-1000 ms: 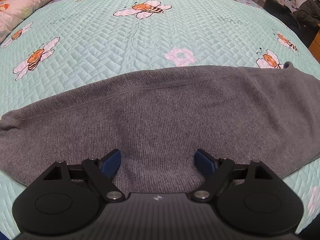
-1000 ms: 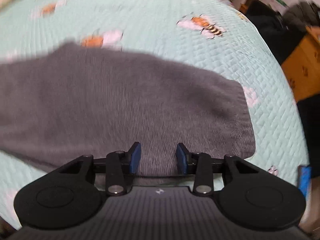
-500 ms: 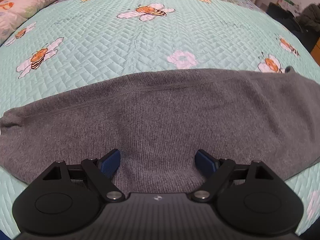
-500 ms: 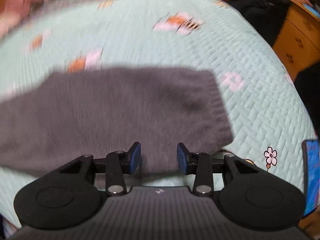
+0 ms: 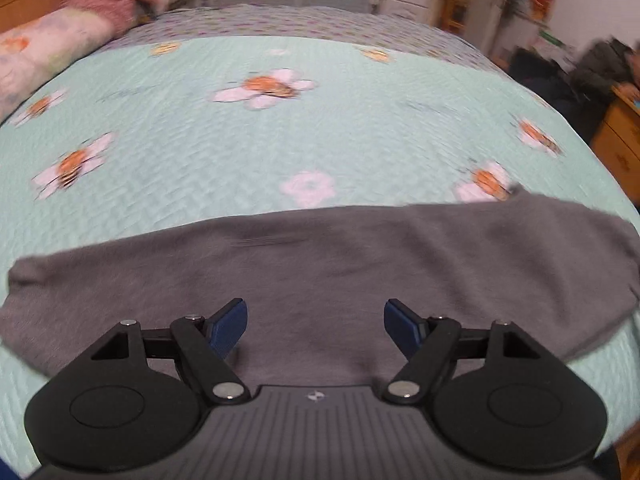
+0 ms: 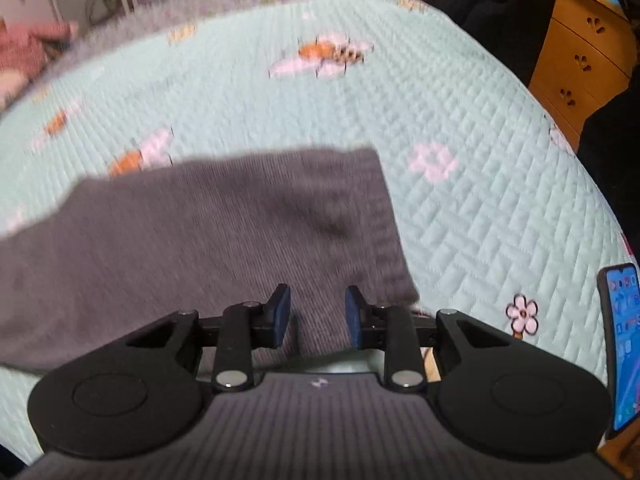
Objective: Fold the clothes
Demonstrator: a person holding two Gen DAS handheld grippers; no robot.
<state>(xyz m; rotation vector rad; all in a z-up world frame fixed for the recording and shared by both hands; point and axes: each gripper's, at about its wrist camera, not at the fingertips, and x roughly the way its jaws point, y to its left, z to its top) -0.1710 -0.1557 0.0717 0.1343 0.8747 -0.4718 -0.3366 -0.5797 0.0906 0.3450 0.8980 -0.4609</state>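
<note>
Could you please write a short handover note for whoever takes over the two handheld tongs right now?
Left tongs: jaws wide but closing, nothing pinched, above the middle of the grey garment.
Right tongs: jaws narrower and closing, over the garment's near edge by its ribbed end; no cloth visibly gripped.
Things: the garment lies flat as a long band across the near side of the quilted bedspread. A phone stands at the right edge of the right view.
Done: garment laid out, apparently already folded into a band.
Left: grasp an end and fold it over.
</note>
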